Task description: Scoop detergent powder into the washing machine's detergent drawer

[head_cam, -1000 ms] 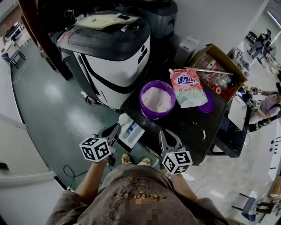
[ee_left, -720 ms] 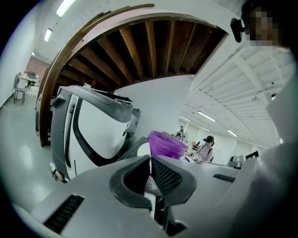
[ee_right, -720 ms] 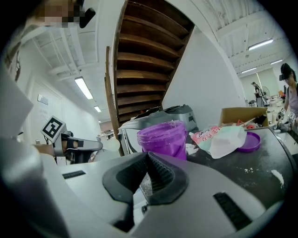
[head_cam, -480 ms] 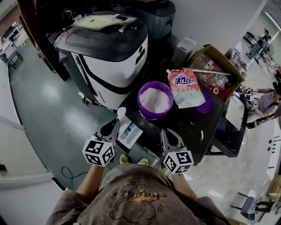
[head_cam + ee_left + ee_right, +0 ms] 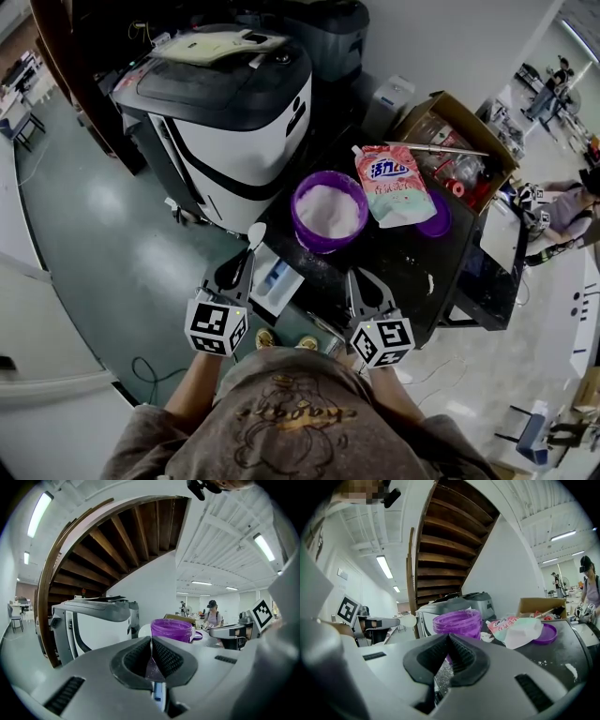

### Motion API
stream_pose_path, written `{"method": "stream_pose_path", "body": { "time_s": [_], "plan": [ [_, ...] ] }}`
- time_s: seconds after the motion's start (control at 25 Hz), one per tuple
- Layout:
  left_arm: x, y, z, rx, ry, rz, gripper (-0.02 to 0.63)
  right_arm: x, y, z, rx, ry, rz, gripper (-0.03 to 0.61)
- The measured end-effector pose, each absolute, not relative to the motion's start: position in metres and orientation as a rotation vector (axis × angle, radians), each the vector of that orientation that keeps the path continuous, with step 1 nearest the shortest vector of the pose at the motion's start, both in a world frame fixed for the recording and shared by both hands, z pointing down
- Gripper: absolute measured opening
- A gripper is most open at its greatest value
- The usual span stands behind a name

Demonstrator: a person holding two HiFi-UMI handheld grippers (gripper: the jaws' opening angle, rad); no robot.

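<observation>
1. The left gripper (image 5: 246, 262) sits at the near-left edge of the black table (image 5: 403, 267); in the left gripper view its 2 jaws are pressed together on the thin handle of a white spoon (image 5: 256, 235)
2. The spoon's round bowl pokes out past the jaw tips, pointing away from the person toward the washing machine (image 5: 234, 122). It shows as a pale disc (image 5: 143, 631) just left of the purple tub (image 5: 171, 629); whether it carries any powder cannot be told
3. The detergent drawer (image 5: 279, 281), white with a blue insert, lies at the table's near-left corner, just right of the left gripper and below the spoon's bowl in the head view
4. The purple tub (image 5: 296, 214) stands on the table beyond the drawer, open and holding pale detergent powder (image 5: 330, 212); the spoon is near its left side and apart from it
5. The right gripper (image 5: 361, 279) hovers at the table's near edge, right of the drawer; in its own view the 2 jaws (image 5: 449, 638) meet with nothing between them, and the tub stands straight ahead
6. A detergent pouch (image 5: 394, 186) lies flat to the right of the tub, partly over a purple lid (image 5: 439, 220), with an open cardboard box (image 5: 459, 122) behind
</observation>
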State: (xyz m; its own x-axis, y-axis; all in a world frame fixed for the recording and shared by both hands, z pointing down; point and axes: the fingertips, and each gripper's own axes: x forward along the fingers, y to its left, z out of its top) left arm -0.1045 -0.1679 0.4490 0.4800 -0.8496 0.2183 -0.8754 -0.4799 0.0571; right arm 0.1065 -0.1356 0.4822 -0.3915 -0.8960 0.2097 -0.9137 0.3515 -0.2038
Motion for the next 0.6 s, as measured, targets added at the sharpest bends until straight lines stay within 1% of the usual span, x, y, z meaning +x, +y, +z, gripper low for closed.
{"method": "stream_pose_path", "body": {
  "time_s": [0.6],
  "plan": [
    [-0.0994, -0.1632, 0.447, 2.573, -1.477, 0.239, 0.025, 0.1058, -0.1403, 0.4744, 1.679, -2.539, 0.384, -0.002]
  ]
}}
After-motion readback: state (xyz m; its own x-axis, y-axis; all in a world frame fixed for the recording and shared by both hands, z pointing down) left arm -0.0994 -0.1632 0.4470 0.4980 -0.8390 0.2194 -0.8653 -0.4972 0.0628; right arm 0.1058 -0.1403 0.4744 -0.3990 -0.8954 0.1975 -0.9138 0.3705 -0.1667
